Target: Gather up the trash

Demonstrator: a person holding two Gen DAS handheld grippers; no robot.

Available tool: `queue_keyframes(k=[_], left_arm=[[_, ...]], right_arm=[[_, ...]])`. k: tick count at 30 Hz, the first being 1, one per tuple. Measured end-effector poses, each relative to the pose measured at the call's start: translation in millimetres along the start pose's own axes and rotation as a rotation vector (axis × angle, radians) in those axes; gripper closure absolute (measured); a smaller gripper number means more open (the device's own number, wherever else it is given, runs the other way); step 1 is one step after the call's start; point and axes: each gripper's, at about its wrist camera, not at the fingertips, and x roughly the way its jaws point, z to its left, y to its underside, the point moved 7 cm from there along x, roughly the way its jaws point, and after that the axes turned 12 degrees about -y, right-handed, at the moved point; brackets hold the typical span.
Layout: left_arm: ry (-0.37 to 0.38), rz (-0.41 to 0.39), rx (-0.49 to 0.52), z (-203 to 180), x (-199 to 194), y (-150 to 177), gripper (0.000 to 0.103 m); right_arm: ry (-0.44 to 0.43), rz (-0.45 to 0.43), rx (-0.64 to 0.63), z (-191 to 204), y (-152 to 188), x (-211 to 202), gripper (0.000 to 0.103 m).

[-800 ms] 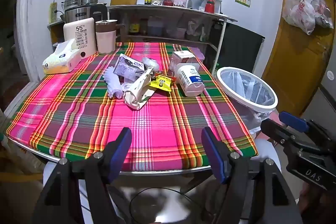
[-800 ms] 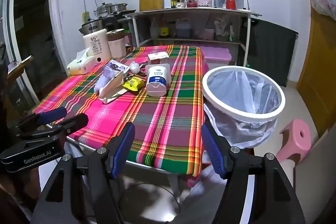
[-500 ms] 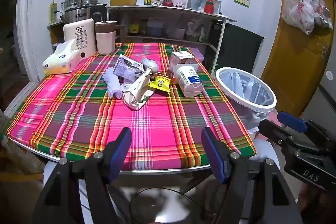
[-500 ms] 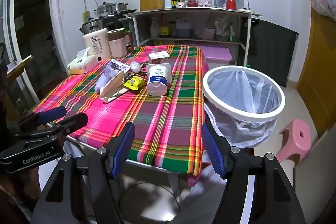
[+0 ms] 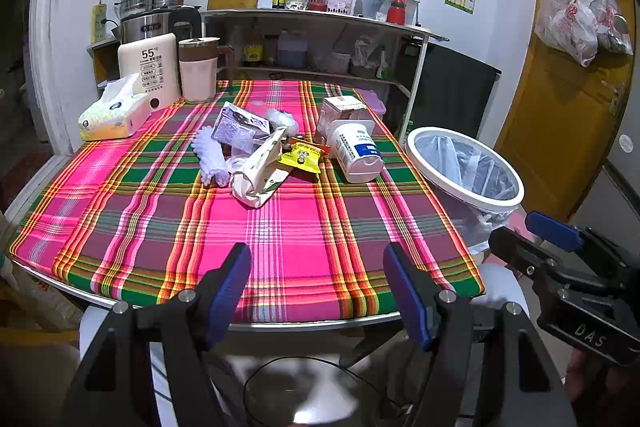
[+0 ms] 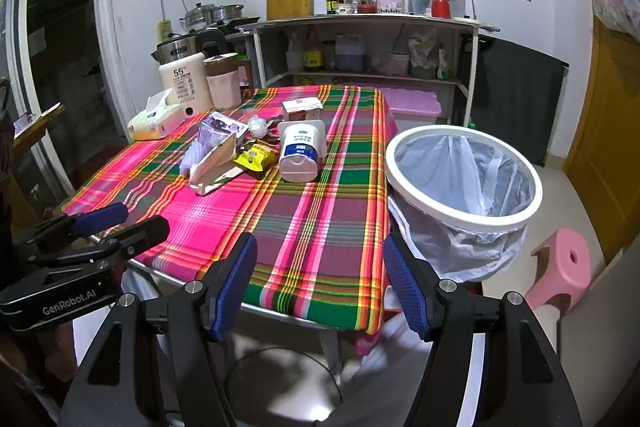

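Both my tools gape wide and hold nothing: the left tool at the bottom of its frame, the right tool likewise. Ahead, mid-frame on the counter, lies the trash pile. The jar points its lid at me, nearer my right. The bin stands right of the counter.

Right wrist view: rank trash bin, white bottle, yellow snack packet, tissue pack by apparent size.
1. trash bin, by far the largest, though it also stands nearest the camera.
2. white bottle.
3. tissue pack; close to the bottle and farther back, so this order is unsure.
4. yellow snack packet, smallest.
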Motion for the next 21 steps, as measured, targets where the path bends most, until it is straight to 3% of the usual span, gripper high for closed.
queue_keyframes(k=[21], left_arm=[[0.003, 0.003, -0.002, 0.7, 0.1, -0.2, 0.033]], right_arm=[[0.001, 0.005, 0.001, 0.4, 0.1, 1.2, 0.037]])
